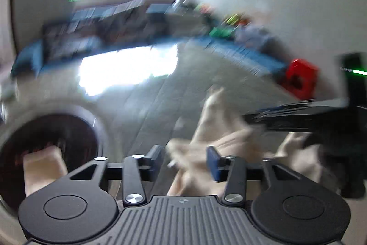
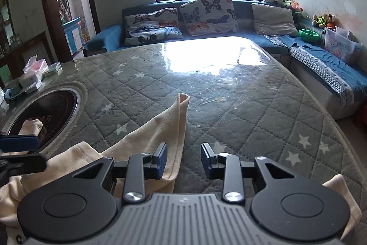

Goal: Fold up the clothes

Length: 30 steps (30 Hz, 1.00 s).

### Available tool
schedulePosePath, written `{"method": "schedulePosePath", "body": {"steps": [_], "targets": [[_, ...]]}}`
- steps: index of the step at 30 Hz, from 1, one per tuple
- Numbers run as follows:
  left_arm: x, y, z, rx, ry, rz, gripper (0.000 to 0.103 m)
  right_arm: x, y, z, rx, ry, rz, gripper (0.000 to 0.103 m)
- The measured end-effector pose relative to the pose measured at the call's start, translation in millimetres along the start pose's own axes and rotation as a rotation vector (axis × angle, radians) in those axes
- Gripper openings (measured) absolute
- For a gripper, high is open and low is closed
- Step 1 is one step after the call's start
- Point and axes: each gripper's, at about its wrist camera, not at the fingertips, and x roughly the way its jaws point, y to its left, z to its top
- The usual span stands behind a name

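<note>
A cream garment (image 2: 149, 130) lies crumpled on the quilted grey table cover (image 2: 240, 111), with one narrow end (image 2: 183, 98) reaching toward the middle. My right gripper (image 2: 184, 161) hovers over its right edge, open; the cloth runs under the left fingertip and mostly bare cover shows in the gap. In the blurred left wrist view my left gripper (image 1: 184, 160) is open, its jaws apart with bunched cream cloth (image 1: 220, 130) just beyond and between them, not pinched. One of its blue fingers (image 2: 20, 142) shows at the left edge of the right wrist view.
A dark round hotplate (image 2: 45, 111) is set into the table at the left, with a cream fold (image 2: 32, 125) lying on it. Boxes (image 2: 32, 79) stand at the far left edge. A blue corner sofa (image 2: 321, 61) with butterfly cushions wraps the far side. A red object (image 1: 300, 79) sits at the right.
</note>
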Motion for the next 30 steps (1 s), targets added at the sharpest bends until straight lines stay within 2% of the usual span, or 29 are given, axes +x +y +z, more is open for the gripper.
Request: {"method": "schedulePosePath", "body": {"steps": [2,4,5,6,9,11,14,17,21,24,26,30], "targets": [[16,6,0,-0.042,0.074,-0.018,0.050,-2,0,0,-0.006,-0.002,0.000,0.032],[25,7,-4,-0.057,0.115,-0.042,0.044,-3,0,0,-0.013,-0.004,-0.004,0.032],[29,7,-5,-0.062,0.128,-0.054,0.029,-2,0,2,-0.014,-0.005,-0.007,0.032],[29,6,-7,-0.060,0.126,-0.062,0.021,-3,0,2,-0.013,-0.005,-0.008,0.032],[22,8,-6,-0.040,0.076,-0.057,0.010,-1,-1,2,-0.010,-0.003,-0.014,0.032],[13,11,-2,-0.033,0.020,-0.029,0.009,-1,-1,1,-0.009,-0.001,-0.015,0.032],[-3,20,8,-0.024,-0.074,0.050,0.009,0,0,3,-0.013,-0.004,-0.012,0.032],[-8,36,20,-0.043,-0.120,0.129,0.009,2,3,5,-0.023,-0.002,-0.003,0.033],[4,63,26,-0.080,-0.125,0.275,0.009,8,10,8,-0.049,0.003,0.012,0.033],[11,81,23,-0.122,-0.113,0.357,0.009,12,16,13,-0.071,0.003,0.022,0.033],[14,92,20,-0.144,-0.088,0.368,0.009,16,19,17,-0.083,0.007,0.026,0.033],[20,107,20,-0.170,-0.037,0.340,0.012,28,24,26,-0.091,0.028,0.047,0.033]]}}
